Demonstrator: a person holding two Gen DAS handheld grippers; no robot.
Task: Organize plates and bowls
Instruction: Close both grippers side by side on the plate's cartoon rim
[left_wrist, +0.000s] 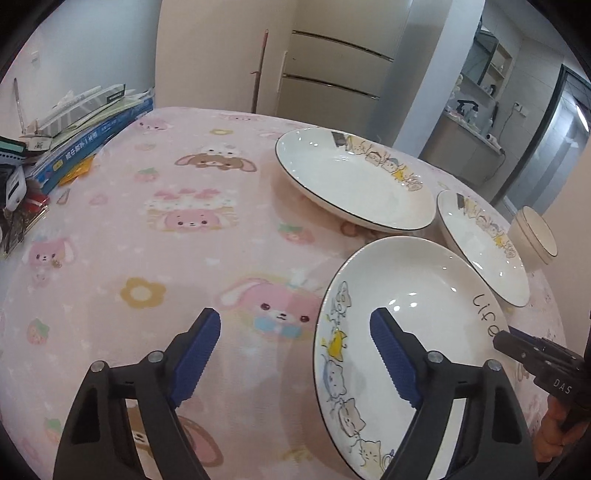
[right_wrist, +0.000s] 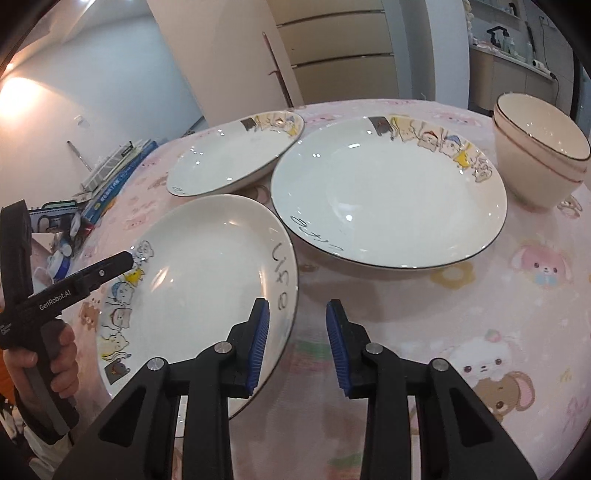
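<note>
Left wrist view: books (left_wrist: 85, 136) stacked along tabletop (left_wrist: 155, 229) far edge; three plates to the right, bowls (left_wrist: 535, 236) only partly seen at the frame edge. Left claw (left_wrist: 295, 330) spread wide, holding nothing; right finger above near plate (left_wrist: 413, 295), rim between the two fingers.

Right wrist view: stacked bowls (right_wrist: 539, 155) fully seen at far right, beside large plate (right_wrist: 388, 195); far plate (right_wrist: 236, 155) behind. Right claw (right_wrist: 297, 310) open moderately, empty, straddling near plate (right_wrist: 207, 266) right rim by "Life" lettering.
</note>
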